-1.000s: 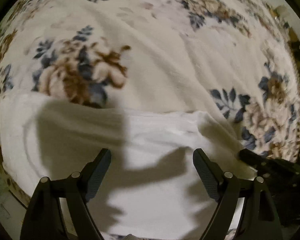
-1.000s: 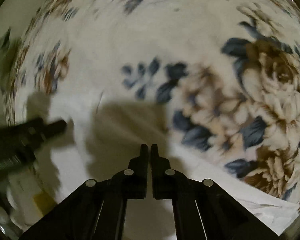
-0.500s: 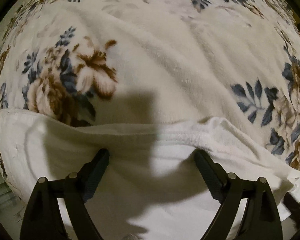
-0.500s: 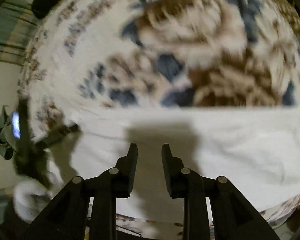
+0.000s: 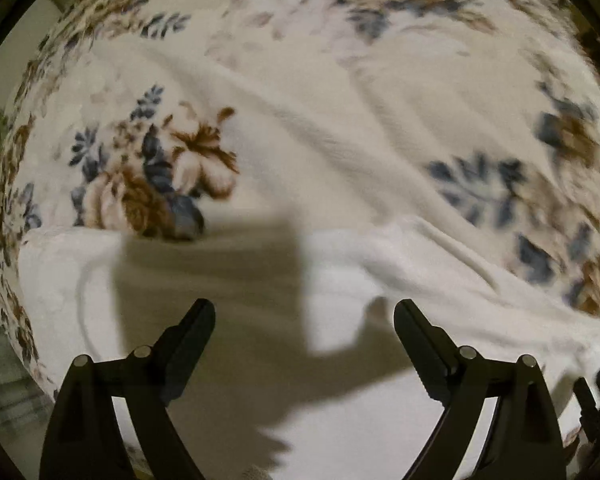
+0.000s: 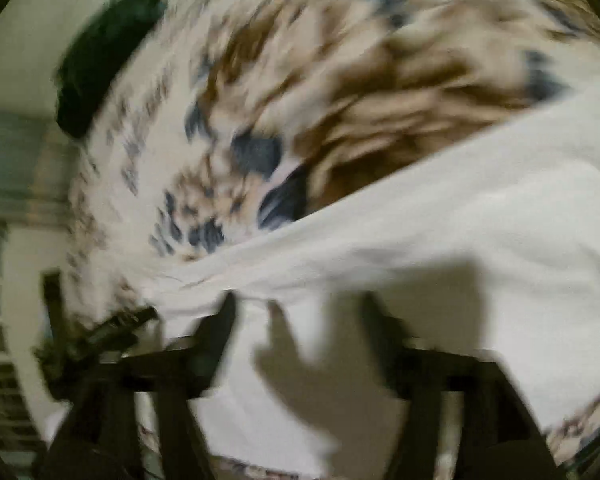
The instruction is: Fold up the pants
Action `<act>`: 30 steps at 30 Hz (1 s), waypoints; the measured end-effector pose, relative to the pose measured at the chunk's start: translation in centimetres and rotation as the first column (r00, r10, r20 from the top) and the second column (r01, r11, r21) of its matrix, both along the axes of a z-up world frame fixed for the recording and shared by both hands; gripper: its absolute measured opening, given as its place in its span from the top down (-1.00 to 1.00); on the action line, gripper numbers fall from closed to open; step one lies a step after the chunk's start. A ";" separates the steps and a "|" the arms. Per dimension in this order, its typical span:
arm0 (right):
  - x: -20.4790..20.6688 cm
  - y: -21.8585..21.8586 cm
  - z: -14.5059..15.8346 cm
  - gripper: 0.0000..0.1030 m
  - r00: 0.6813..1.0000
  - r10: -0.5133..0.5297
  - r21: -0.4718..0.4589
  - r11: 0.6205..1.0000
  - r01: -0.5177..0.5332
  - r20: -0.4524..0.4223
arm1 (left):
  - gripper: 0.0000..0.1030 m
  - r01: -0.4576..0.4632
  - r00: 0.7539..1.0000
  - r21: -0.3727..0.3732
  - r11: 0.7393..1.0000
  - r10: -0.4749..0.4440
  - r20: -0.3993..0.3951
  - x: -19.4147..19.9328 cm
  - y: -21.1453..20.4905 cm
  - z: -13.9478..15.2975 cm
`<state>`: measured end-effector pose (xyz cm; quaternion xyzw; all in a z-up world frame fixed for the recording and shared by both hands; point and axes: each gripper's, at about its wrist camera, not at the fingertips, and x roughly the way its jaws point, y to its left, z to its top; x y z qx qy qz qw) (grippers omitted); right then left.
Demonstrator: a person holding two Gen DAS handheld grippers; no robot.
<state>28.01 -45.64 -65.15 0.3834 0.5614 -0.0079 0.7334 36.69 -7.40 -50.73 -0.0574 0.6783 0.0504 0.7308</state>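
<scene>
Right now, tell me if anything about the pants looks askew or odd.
The white pants are not lying flat: a raised ridge runs along their far right edge, and that side trails off at a slant over the floral blanket. The right view is too blurred to judge more. No damage shows.

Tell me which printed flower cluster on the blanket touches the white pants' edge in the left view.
The brown-and-blue flower cluster at left; the blurred right cluster lies farther from the left gripper.

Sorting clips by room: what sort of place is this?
Probably a bedroom: white pants lie on a plush floral blanket that seems to cover a bed, with a plain wall behind.
</scene>
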 end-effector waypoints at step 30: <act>-17.6 -26.1 -4.8 0.30 0.733 -0.636 0.282 0.768 0.575 0.239 | -1.00 0.140 0.985 -0.054 0.989 -0.144 -0.092 -7.4 -12.9 -6.6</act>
